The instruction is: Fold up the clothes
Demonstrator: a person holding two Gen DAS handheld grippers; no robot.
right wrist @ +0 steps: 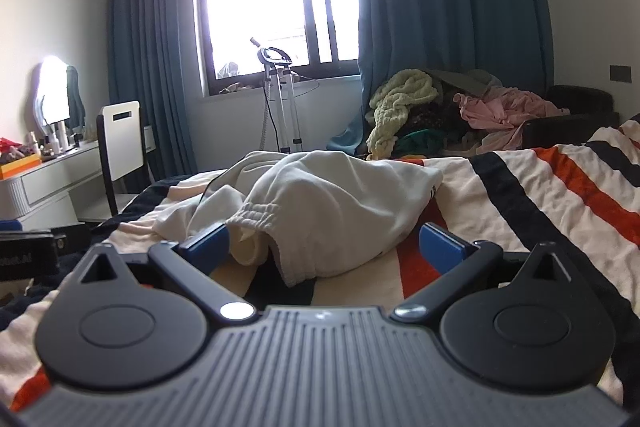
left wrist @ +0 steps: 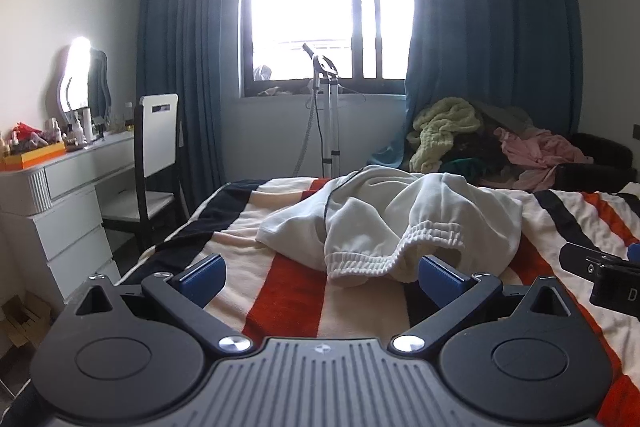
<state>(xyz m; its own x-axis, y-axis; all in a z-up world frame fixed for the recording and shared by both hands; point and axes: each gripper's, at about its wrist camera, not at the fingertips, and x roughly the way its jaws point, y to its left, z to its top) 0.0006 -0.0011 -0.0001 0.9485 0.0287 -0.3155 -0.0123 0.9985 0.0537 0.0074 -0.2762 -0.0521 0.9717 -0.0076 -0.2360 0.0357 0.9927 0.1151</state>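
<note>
A cream-white pair of pants [left wrist: 384, 219] with an elastic waistband lies crumpled on the striped bed blanket [left wrist: 288, 291]. My left gripper [left wrist: 320, 273] is open, its blue pads apart, just in front of the waistband and not touching it. In the right wrist view the same pants [right wrist: 328, 203] lie ahead. My right gripper [right wrist: 324, 247] is open, its pads on either side of the near waistband edge, holding nothing. The right gripper's body shows at the right edge of the left wrist view [left wrist: 600, 275].
A heap of clothes [left wrist: 488, 139] sits at the far end of the bed. A white dresser [left wrist: 52, 211] and chair [left wrist: 156, 163] stand to the left. A garment steamer stand [left wrist: 328, 115] is under the window.
</note>
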